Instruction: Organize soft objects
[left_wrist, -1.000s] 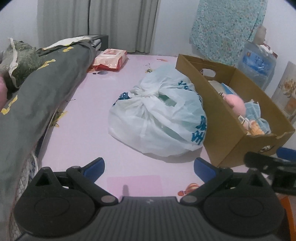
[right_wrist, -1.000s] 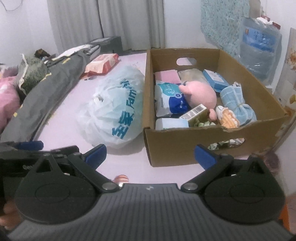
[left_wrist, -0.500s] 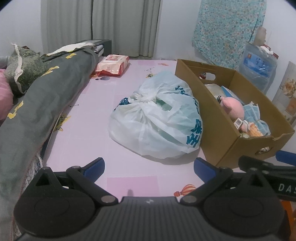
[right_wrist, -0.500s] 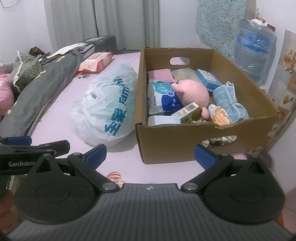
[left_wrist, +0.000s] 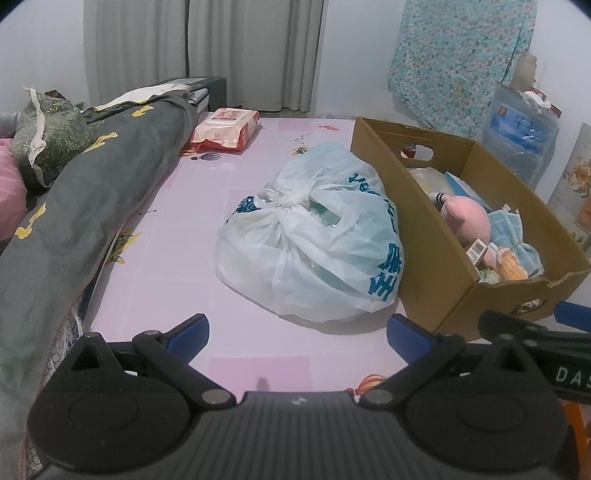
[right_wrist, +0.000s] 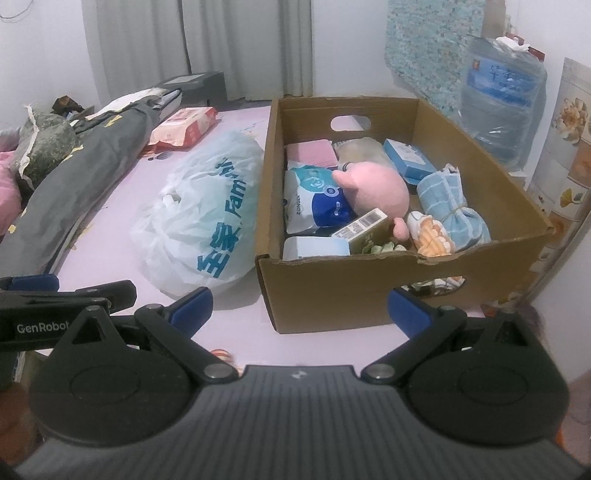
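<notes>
We see the left hand-held gripper (left_wrist: 297, 328) at the bottom of the left wrist view, its 2 blue-tipped fingers (left_wrist: 188, 329) spread wide with nothing between them, above the pale pink floor mat (left_wrist: 192, 236). The right hand-held gripper (right_wrist: 299, 308) sits at the bottom of the right wrist view, likewise spread wide and holding nothing, facing the near wall of the cardboard box (right_wrist: 369, 291).

In the left wrist view, a knotted white plastic bag (left_wrist: 310, 243) with blue lettering lies at the centre of the frame, touching the box's long side (left_wrist: 413, 236) on its right. In the right wrist view the same bag (right_wrist: 207, 214) is left of centre, against the box's left wall.

The box holds the soft things: a pink plush toy (right_wrist: 373, 188) in the middle, a blue-and-white soft pack (right_wrist: 314, 203) to its left, a pink folded cloth (right_wrist: 310, 153) behind that, a tied light blue checked towel (right_wrist: 454, 206) at the right, and a small blue packet (right_wrist: 408, 157) towards the back. A barcoded carton (right_wrist: 360, 223) leans near the front wall.

At the left of both views lies a dark grey blanket (left_wrist: 74, 221) with yellow marks, and a green patterned pillow (left_wrist: 48, 136) at the upper left. A red-and-white wipes pack (left_wrist: 225, 129) lies on the mat at upper centre. A large water jug (right_wrist: 502, 99) stands at the upper right, behind the box.
</notes>
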